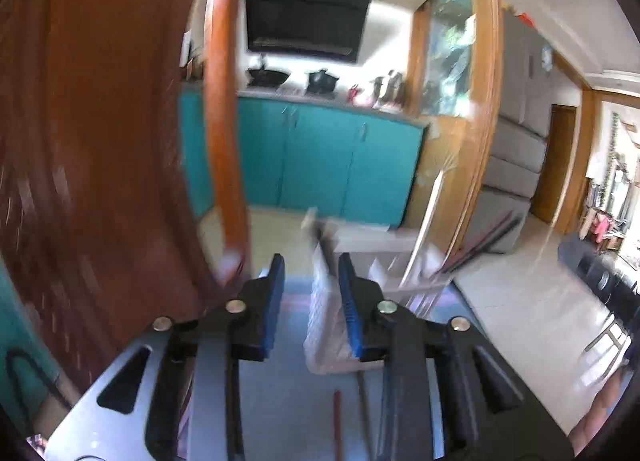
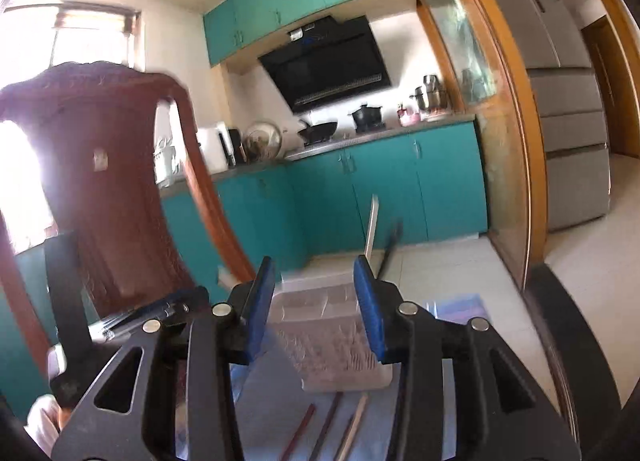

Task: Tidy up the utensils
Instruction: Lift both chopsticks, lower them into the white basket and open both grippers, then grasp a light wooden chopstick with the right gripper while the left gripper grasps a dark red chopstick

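Observation:
A clear plastic utensil organizer [image 2: 332, 341] stands on a blue-grey table mat; in the left wrist view it [image 1: 326, 325] sits just ahead of the fingers, blurred. Chopsticks stand in its far end: a pale one [image 2: 372, 229] and dark ones [image 1: 484, 241]. Several loose chopsticks [image 2: 332, 421] lie on the mat in front of the organizer, a red one [image 1: 338, 425] in the left wrist view. My left gripper [image 1: 312, 301] is open and empty above the mat. My right gripper [image 2: 316, 301] is open and empty, over the organizer's near side.
A dark red wooden chair back [image 2: 100, 181] stands close on the left and fills the left of the left wrist view [image 1: 100, 141]. Teal kitchen cabinets [image 2: 380, 189], a wooden door frame [image 2: 516, 141] and a grey fridge [image 2: 568, 101] lie beyond the table.

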### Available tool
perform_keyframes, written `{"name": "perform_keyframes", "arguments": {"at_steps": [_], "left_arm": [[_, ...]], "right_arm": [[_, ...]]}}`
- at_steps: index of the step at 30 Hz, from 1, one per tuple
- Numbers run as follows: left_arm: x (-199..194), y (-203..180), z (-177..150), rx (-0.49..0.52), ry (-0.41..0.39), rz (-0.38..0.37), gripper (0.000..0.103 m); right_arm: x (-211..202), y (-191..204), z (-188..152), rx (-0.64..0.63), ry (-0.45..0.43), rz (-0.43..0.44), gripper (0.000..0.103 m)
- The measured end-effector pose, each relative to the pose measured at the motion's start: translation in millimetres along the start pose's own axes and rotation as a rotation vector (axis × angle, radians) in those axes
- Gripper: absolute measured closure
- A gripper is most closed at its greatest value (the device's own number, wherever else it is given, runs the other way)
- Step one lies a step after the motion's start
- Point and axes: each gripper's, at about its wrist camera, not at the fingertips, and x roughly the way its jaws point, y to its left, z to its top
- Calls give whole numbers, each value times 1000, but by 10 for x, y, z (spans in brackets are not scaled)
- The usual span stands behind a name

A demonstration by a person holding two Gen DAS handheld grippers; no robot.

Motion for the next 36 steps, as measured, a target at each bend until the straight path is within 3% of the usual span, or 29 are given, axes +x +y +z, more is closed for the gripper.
{"name": "perform_keyframes", "arguments": {"at_steps": [4,5,8,10,14,18,29,32,36], "left_arm": [[434,90,-348,-4,270,58,80],[545,125,-421,-22,342,58,80],[714,164,-574,-31,451,86,77],[763,145,-679,-27,494,93,70],[797,23,-938,7,571,81,67],[769,-104,-1043,65,590,48,63],[753,-185,-1114,94,606,49,57],[837,-192,-1116,96,611,62,55],[911,-191,-1149,102,616,70,52]], "right_arm": [[816,-214,-649,27,496,-92,65],[975,-262,-795,44,568,-108,65],[1273,-327,-1018,77,649,-159,65],[1463,-333,-1078,85,674,-178,65],[1744,-380,-1196,84,719,-261,65],[1792,-385,-1198,60,723,-289,94],[1433,-770,-1156,134,741,-317,95],[1389,-783,-1181,110,749,-297,92],[1342,-662,-1220,32,776,-332,84]]}}
